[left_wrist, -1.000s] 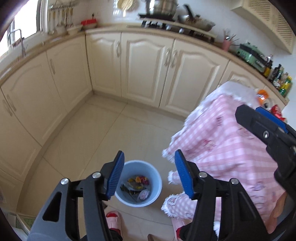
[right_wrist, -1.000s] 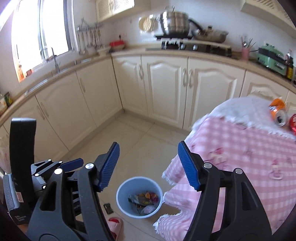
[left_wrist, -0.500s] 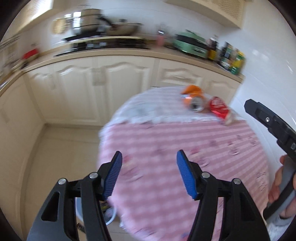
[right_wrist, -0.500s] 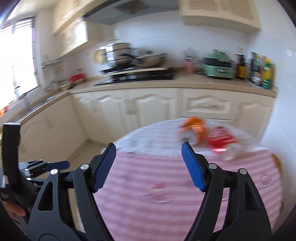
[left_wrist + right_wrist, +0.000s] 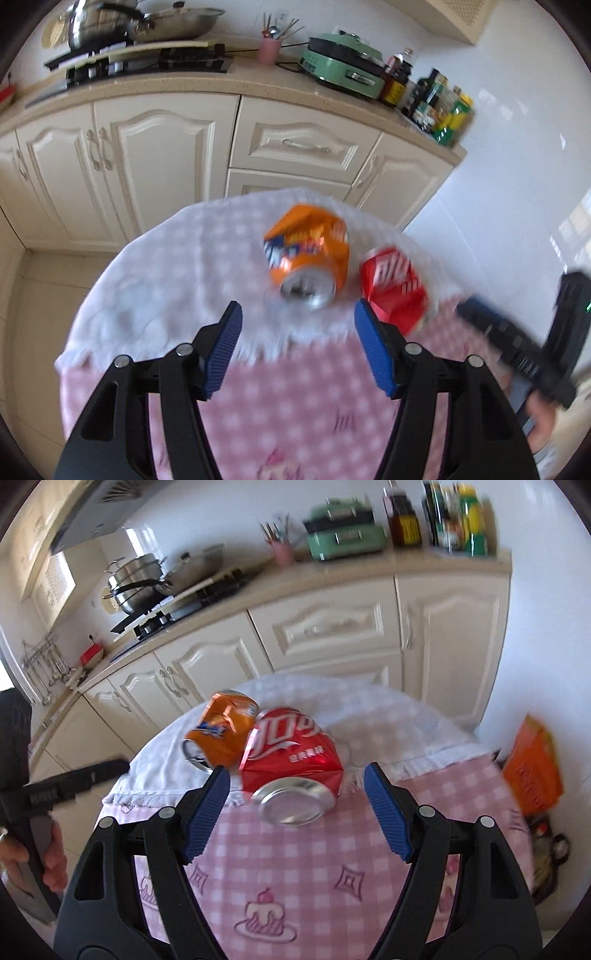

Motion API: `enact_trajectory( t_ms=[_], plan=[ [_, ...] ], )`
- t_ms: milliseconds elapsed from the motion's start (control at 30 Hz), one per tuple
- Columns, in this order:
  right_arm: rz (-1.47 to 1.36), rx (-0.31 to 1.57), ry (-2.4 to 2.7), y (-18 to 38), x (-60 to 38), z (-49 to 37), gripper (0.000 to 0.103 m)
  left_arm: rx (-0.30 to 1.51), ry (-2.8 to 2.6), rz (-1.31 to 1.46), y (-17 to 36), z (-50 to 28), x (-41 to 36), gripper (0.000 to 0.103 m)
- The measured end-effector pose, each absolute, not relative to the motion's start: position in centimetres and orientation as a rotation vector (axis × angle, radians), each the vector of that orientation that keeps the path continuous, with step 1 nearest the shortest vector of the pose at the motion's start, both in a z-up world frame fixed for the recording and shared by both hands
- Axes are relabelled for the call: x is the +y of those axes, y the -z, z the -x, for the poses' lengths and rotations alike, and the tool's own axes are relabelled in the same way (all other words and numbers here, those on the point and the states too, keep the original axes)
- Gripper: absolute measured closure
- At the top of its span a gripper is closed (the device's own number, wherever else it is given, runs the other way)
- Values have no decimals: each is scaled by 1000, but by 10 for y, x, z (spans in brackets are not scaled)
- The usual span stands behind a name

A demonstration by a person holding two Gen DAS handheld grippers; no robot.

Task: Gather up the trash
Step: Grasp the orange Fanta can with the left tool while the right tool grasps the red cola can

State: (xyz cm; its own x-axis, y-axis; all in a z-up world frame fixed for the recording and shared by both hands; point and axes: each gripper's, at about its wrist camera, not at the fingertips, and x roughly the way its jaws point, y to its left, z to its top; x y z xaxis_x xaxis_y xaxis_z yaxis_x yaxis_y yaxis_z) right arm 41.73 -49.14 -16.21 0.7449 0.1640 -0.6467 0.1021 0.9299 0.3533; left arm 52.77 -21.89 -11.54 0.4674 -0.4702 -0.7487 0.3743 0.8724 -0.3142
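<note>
Two crushed cans lie touching near the table's (image 5: 424, 794) far edge: each spread, empty gripper has just widened, left (image 5: 297, 350) for orange can (image 5: 308, 254), right (image 5: 295, 808) for red can (image 5: 291, 751).

Cream cabinets (image 5: 159, 155), white tiled wall (image 5: 517, 155) — seemingly daylit.

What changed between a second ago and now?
Both tools swung from over the blue trash bin on the floor to the table. The left tool now faces the orange can, the right tool the red can. Jaws have been opening, nothing between them. Both crushed cans lie untouched.
</note>
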Motion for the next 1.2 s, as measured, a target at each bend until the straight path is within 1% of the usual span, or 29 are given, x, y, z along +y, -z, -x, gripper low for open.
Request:
enact_trajectory(
  t_ms=[167, 300, 567, 667, 767, 800, 833, 867, 933, 1000, 1067, 1200],
  plan=[
    [-509, 768, -91, 187, -513, -442, 29, 1015, 515, 163, 138, -577, -236, 41],
    [-537, 783, -134, 195, -512, -453, 29, 1054, 488, 233, 160, -605, -237, 41],
    [-566, 842, -212, 211, -507, -466, 29, 1091, 514, 248, 184, -623, -250, 41],
    [-568, 859, -238, 215, -502, -466, 39, 1103, 531, 283, 193, -626, -250, 41],
    [-562, 854, -231, 213, -500, -465, 42, 1095, 541, 291, 194, -623, -252, 41],
    [-554, 847, -226, 212, -498, -465, 46, 1094, 550, 284, 193, -620, -254, 41],
    [-545, 843, -217, 210, -496, -464, 50, 1088, 566, 277, 192, -616, -257, 50],
    [-528, 839, -208, 208, -491, -463, 52, 1083, 579, 276, 190, -613, -258, 55],
    [-486, 823, -179, 201, -485, -460, 63, 1054, 559, 223, 183, -604, -263, 63],
    [-451, 809, -167, 195, -479, -457, 68, 1023, 547, 179, 175, -594, -265, 67],
    [-395, 810, -151, 191, -470, -453, 69, 1001, 535, 158, 168, -583, -264, 73],
    [-339, 798, -135, 185, -459, -443, 72, 941, 524, 102, 154, -559, -265, 80]
  ],
)
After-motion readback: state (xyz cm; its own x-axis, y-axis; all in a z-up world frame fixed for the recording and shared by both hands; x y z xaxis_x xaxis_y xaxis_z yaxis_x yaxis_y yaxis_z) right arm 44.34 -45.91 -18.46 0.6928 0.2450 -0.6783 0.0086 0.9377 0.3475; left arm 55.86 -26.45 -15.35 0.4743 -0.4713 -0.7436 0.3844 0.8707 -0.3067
